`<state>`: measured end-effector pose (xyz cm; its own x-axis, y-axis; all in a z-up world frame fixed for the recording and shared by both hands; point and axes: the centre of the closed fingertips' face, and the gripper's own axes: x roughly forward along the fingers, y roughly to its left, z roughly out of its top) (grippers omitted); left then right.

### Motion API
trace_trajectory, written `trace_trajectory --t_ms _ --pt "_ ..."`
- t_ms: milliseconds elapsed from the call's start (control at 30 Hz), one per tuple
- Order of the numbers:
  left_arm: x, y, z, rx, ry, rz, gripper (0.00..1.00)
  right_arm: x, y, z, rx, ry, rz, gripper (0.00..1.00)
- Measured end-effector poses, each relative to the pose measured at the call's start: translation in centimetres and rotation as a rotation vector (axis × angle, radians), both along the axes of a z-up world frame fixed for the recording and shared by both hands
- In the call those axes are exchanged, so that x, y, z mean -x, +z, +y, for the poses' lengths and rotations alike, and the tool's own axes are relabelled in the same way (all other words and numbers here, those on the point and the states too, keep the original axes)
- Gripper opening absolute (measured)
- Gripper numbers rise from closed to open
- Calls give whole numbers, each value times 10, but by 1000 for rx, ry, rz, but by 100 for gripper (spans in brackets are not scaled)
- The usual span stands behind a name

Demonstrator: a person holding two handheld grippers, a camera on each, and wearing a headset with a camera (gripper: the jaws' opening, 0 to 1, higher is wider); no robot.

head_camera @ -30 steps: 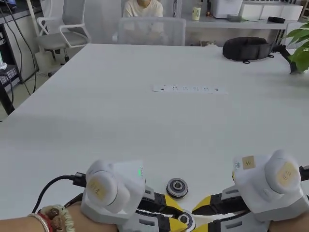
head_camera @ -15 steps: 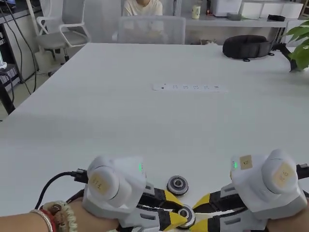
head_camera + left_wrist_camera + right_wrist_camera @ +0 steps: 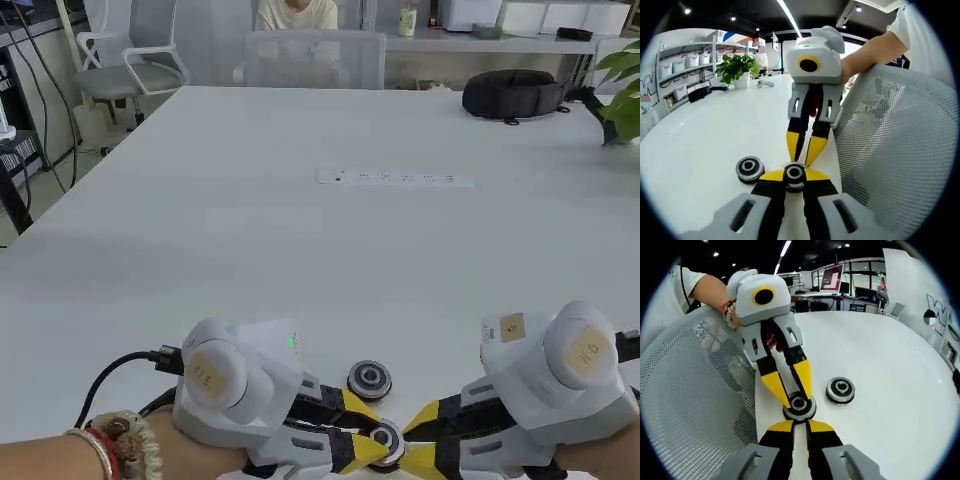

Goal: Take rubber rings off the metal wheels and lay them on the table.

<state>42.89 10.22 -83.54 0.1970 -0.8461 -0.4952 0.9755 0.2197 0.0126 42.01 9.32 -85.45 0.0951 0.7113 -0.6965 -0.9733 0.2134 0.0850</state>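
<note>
A small metal wheel with a black rubber ring (image 3: 385,440) is held between both grippers at the table's near edge. My left gripper (image 3: 372,441) is shut across this wheel (image 3: 793,173), its yellow tips on either side. Facing it, my right gripper (image 3: 405,446) has its yellow tips pinched on the wheel's rim (image 3: 800,407), where the rubber ring sits. In the left gripper view the right gripper (image 3: 803,158) comes down from above. In the right gripper view the left gripper (image 3: 797,398) does the same. A second ringed wheel (image 3: 369,379) (image 3: 750,167) (image 3: 840,390) lies flat on the white table (image 3: 300,250) just beyond.
A white power strip (image 3: 393,179) lies mid-table. A black bag (image 3: 512,95) and a green plant (image 3: 622,90) are at the far right. A mesh chair back (image 3: 890,150) is close behind the grippers. A person sits behind a chair (image 3: 315,60) at the far side.
The right gripper has moved in from the right and closed its tips on the wheel that the left gripper holds. The second wheel has stayed put.
</note>
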Motion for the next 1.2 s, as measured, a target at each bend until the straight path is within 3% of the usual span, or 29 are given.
trace_trajectory --t_ms 33,200,500,633,733,833,1000,1067,1200 --pt "0 0 0 1 1 1 7 0 0 0 -3 -16 17 5" --pt "-1 0 0 2 7 1 7 -1 0 0 5 -12 3 4" --pt "-2 0 0 2 18 8 7 -6 -1 -1 22 -67 33 0" --pt "-2 0 0 2 19 9 7 -6 -1 -2 6 -74 44 0" --pt "-2 0 0 3 18 10 7 -5 -3 -2 -1 -125 106 0" --pt "-2 0 0 1 18 8 7 -6 -4 -1 -5 -120 100 0" --pt "-3 0 1 0 23 5 7 -9 -4 -1 -33 -199 159 0" --pt "-3 0 2 1 23 8 7 -7 -3 -1 -51 -261 245 0" --pt "-4 0 2 -1 26 6 7 -11 -2 -3 -62 -289 265 0"
